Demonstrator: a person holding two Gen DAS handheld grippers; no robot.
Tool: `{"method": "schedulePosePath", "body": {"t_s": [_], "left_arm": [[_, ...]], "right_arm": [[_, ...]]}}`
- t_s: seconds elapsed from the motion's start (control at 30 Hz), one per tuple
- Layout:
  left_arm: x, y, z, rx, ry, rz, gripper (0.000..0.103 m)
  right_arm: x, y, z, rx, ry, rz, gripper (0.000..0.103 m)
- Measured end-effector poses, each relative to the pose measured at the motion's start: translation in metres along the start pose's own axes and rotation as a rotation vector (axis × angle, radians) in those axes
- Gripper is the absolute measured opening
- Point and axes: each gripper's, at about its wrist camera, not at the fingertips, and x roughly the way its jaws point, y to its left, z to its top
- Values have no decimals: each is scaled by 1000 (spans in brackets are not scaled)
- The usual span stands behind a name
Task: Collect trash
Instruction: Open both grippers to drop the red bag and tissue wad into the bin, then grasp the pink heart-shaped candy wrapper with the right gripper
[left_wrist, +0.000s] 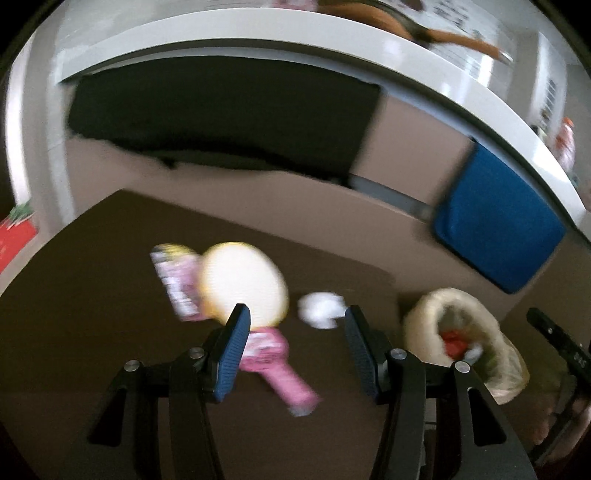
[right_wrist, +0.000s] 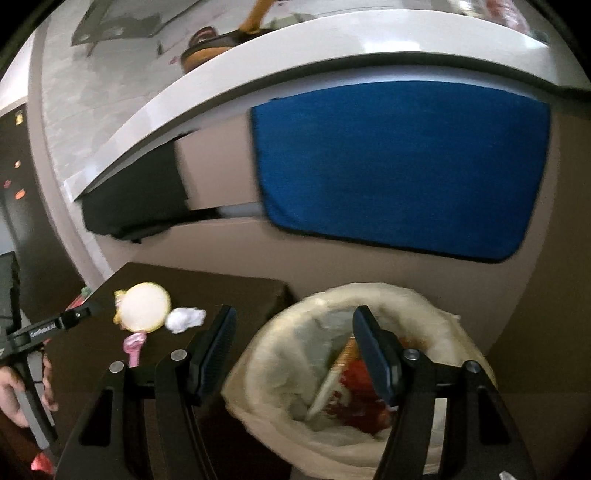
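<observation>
Ideally, the empty, spread left gripper (left_wrist: 293, 354) was centred over the crumpled tissue (left_wrist: 320, 309) (right gripper (right_wrist: 293, 354) likewise unclenched above the bin bag (right_wrist: 280, 373)) before closing.

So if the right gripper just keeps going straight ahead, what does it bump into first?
Most likely the trash in the lined bin. The right gripper is open and points down into the bin's mouth, with red and yellowish scraps between its fingers. Depth is hard to judge.

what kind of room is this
Most likely a home kitchen: a white countertop carries a pan, a blue towel hangs on the cabinet front below it, and a lined trash bin stands beside a dark table.
</observation>
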Motion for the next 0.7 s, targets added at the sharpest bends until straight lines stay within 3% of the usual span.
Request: {"method": "schedulePosePath", "body": {"t_s": [0.2, 0.37, 0.5, 0.7], "left_arm": [[-22, 68, -3, -69, -34, 76, 54], [-30, 108, -7, -63, -38, 117, 54], [-25, 133, -13, -70, -14, 103, 54], [-13, 152, -23, -109, 30, 50, 54]], "right_arm": [[35, 64, -7, -98, 60, 123, 62], [73, 131, -24, -221, 145, 234, 62], [113, 185, -42, -344, 240, 283, 62], [165, 227, -53, -419, 335, 296, 62]]}}
